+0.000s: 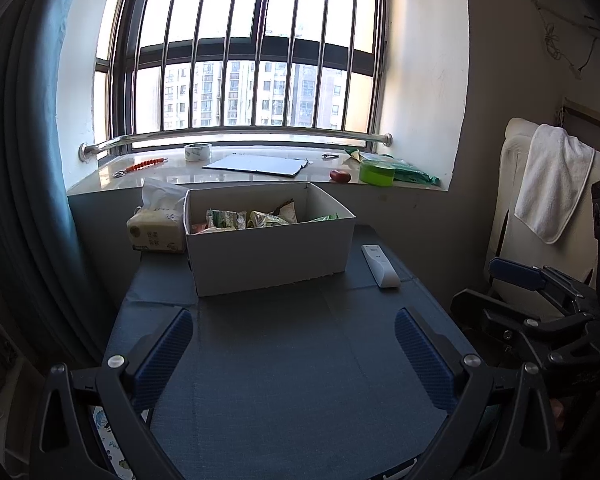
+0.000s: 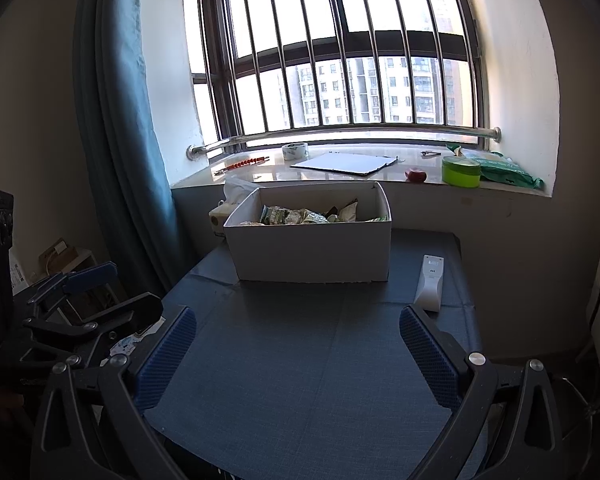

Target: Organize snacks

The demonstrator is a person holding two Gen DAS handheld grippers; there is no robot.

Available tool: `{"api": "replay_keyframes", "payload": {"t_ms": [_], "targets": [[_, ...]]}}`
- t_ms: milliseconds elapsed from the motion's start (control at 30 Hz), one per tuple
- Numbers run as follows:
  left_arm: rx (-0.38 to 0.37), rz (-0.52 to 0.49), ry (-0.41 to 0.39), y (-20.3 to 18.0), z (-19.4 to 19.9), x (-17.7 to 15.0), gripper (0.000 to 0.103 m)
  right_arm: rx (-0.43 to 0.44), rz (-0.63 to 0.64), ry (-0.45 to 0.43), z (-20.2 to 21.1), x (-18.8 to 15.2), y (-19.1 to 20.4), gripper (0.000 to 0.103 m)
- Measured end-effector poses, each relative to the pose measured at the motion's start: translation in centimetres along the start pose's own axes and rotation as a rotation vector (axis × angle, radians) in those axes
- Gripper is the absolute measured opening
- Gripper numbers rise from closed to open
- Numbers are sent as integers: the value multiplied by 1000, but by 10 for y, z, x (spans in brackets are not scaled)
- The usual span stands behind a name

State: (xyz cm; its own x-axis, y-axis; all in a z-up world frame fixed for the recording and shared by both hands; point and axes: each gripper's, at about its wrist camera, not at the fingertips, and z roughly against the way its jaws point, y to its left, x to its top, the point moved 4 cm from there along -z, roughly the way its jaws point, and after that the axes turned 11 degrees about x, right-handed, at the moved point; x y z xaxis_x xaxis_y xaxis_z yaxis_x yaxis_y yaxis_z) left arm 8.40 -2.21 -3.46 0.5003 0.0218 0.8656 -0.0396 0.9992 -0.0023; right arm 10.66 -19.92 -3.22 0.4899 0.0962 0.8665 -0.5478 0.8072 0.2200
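One box (image 1: 268,256) of snacks (image 1: 256,218)

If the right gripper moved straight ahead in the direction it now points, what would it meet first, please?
Probably the near wall of the white cardboard box. The right gripper is open and empty above the blue table mat, with only bare mat between its fingers and the box. Its height is uncertain, so it might skim the rim.
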Motion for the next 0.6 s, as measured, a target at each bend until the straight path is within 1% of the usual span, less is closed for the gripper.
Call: {"api": "replay_keyframes", "payload": {"t_ms": [600], "targets": [[-6, 10, 10, 3, 1, 0, 103, 3, -7, 14, -4, -3, 0, 103]]}}
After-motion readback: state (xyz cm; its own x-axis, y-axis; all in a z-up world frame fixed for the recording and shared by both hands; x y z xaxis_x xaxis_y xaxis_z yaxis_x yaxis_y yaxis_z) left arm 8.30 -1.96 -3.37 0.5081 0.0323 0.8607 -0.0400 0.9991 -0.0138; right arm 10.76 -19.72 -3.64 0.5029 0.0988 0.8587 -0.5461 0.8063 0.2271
